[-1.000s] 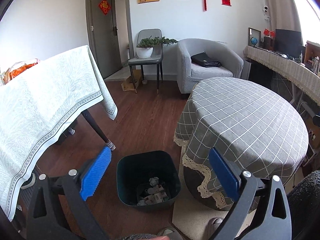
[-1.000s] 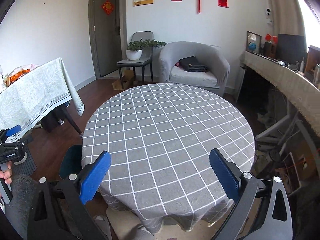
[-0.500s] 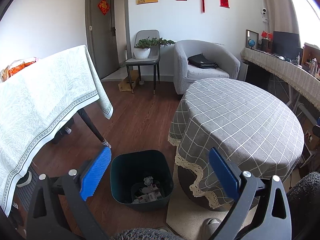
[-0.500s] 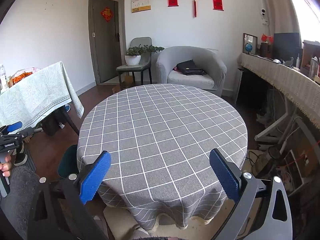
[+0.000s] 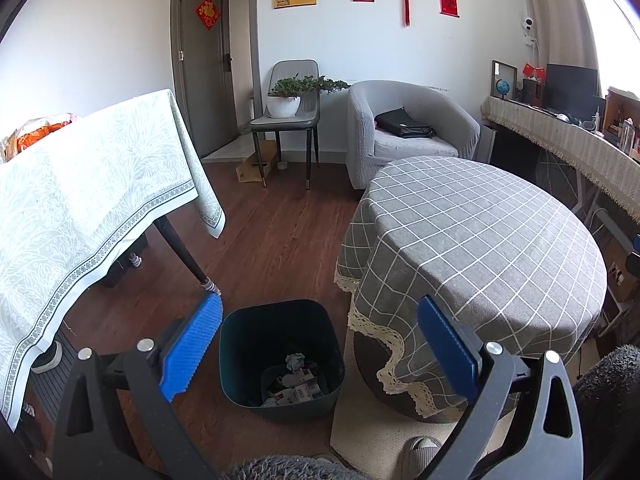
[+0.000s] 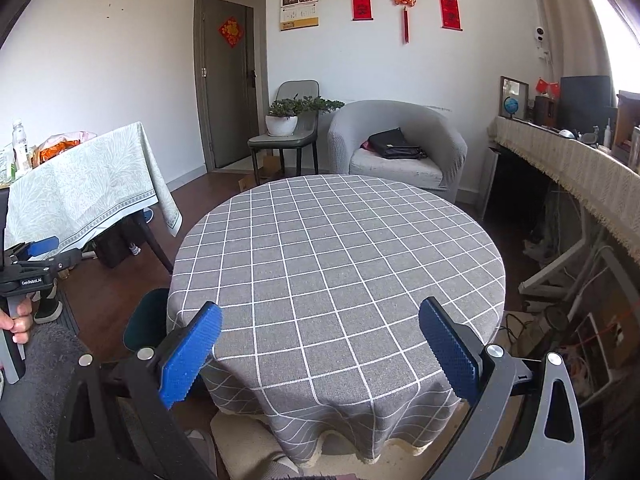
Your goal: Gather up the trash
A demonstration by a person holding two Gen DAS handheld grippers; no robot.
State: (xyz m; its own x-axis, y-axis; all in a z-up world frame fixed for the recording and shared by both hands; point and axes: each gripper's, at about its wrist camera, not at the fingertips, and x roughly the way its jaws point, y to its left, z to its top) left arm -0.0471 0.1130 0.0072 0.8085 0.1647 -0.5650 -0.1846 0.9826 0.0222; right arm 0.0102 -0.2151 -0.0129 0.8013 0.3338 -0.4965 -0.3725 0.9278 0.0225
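Both grippers are spread wide with nothing between their blue pads: the left gripper (image 5: 320,344) hangs above the dark bin (image 5: 280,354) on the wood floor, the right gripper (image 6: 320,348) over the near edge of the round checked table (image 6: 336,264). Crumpled paper and small packets of trash (image 5: 294,384) lie in the bin's bottom, just beside the table's lace-trimmed cloth; a hand (image 6: 18,320) grips the left tool's handle at the right view's edge.
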